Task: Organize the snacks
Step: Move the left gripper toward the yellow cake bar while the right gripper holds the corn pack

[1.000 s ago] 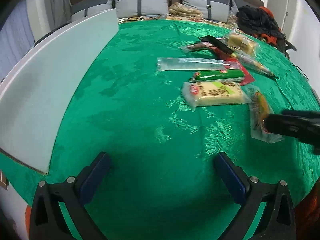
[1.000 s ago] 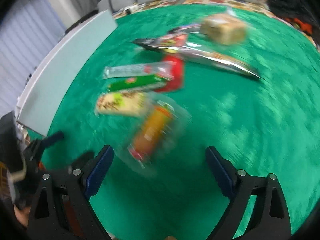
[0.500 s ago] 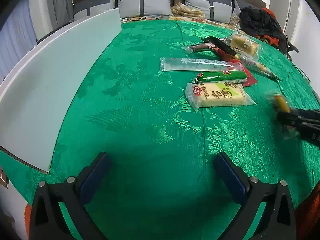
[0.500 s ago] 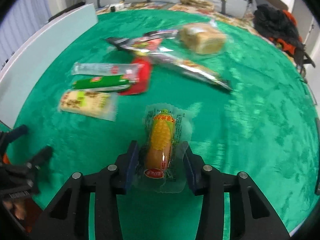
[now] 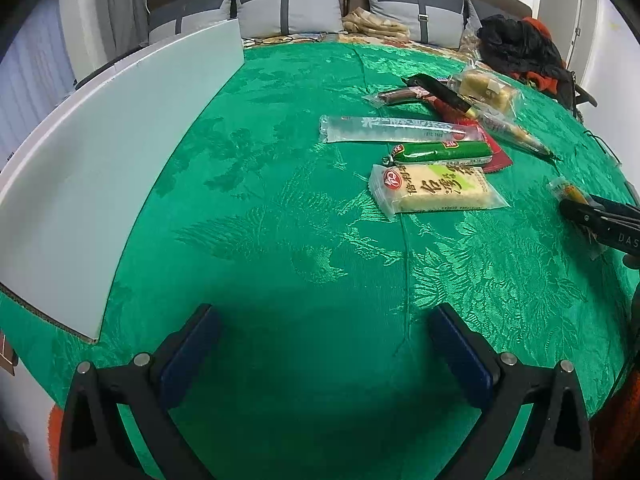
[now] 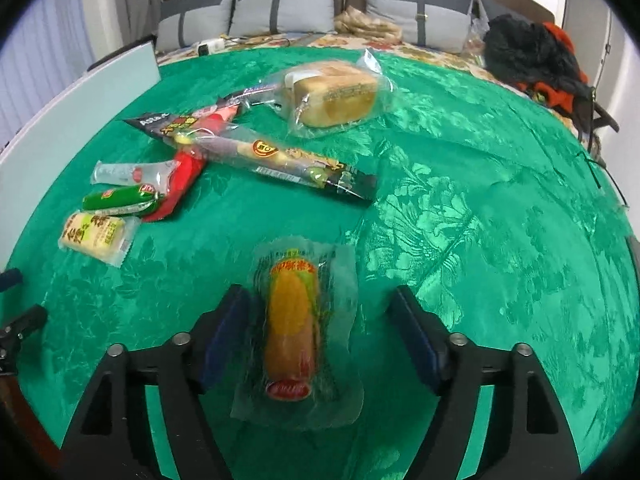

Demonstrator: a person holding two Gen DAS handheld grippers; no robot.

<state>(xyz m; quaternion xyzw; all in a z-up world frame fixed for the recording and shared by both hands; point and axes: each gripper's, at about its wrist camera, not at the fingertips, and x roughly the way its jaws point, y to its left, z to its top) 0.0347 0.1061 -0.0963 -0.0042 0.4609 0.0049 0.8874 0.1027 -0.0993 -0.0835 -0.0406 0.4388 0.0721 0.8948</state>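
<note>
A corn snack in a clear wrapper lies on the green tablecloth, lengthwise between the jaws of my right gripper. The jaws are opening, and neither pad presses the pack. In the left wrist view that gripper reaches in from the right edge with the corn pack at its tip. My left gripper hangs open over bare cloth with nothing between its fingers. A yellow cracker pack, a green sausage and a long clear pack lie side by side.
A wrapped bread loaf, a long sausage pack and a red pack lie further back. A white board covers the table's left side. A black and orange bag sits at the far right, with sofa cushions behind.
My right gripper closed on the corn pack, carried it to the right away from the cracker pack, and now stands spread with the pack lying on the cloth. The left gripper has not moved.
</note>
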